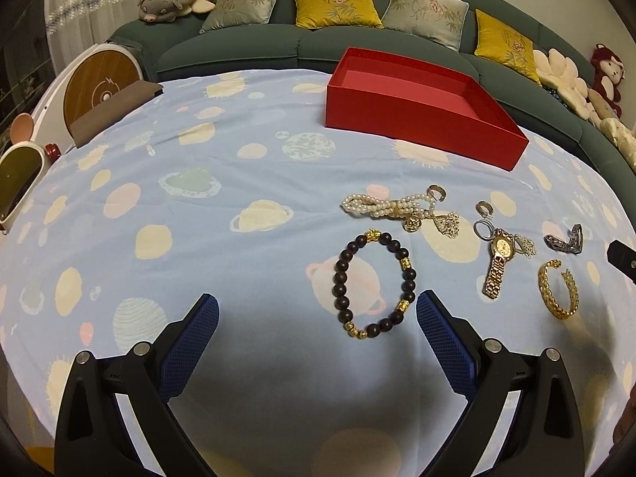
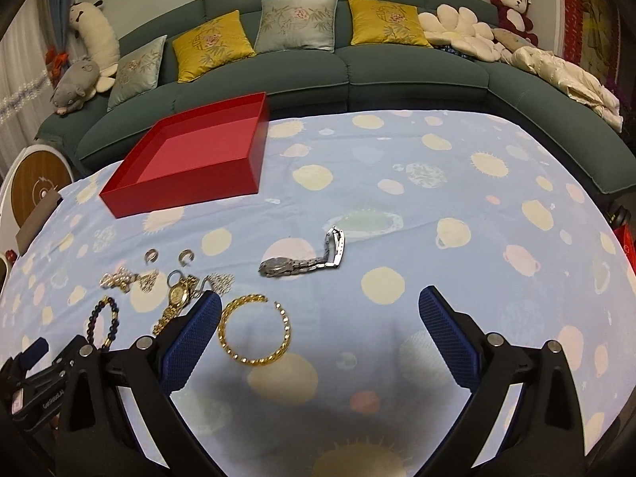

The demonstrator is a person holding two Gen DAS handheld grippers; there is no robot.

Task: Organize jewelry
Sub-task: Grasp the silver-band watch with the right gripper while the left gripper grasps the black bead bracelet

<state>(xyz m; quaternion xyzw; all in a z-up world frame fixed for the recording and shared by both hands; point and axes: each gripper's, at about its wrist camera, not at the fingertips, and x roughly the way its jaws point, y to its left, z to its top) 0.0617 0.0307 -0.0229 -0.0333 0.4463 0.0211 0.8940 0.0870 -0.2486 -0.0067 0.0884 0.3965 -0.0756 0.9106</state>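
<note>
Both grippers hang over a desk (image 1: 198,151) covered in a light blue cloth with planets printed on it, and both have their fingers spread wide with nothing between them. The left gripper (image 1: 317,310) sits just in front of a dark bead bracelet (image 1: 375,284) with gold spacers, which lies flat right by its right fingertip. Behind that there's a pearl bracelet (image 1: 387,204) with a charm, a couple of small silver ear cuffs (image 1: 436,192), and a gold watch (image 1: 499,264) lying face up. Further right lies an open gold cuff bangle (image 1: 558,288) and a silver watch (image 1: 566,238).

From the right wrist camera, the right gripper (image 2: 320,306) has the gold cuff bangle (image 2: 254,330) just beside its left fingertip, not touching as far as I can tell. The silver watch (image 2: 302,258) lies ahead of it with the clasp undone. The rest of the jewelry is bunched off to the left.

The red box (image 1: 417,107) sits empty at the far edge of the desk, well apart from all the pieces, with a green sofa (image 2: 318,67) behind it
</note>
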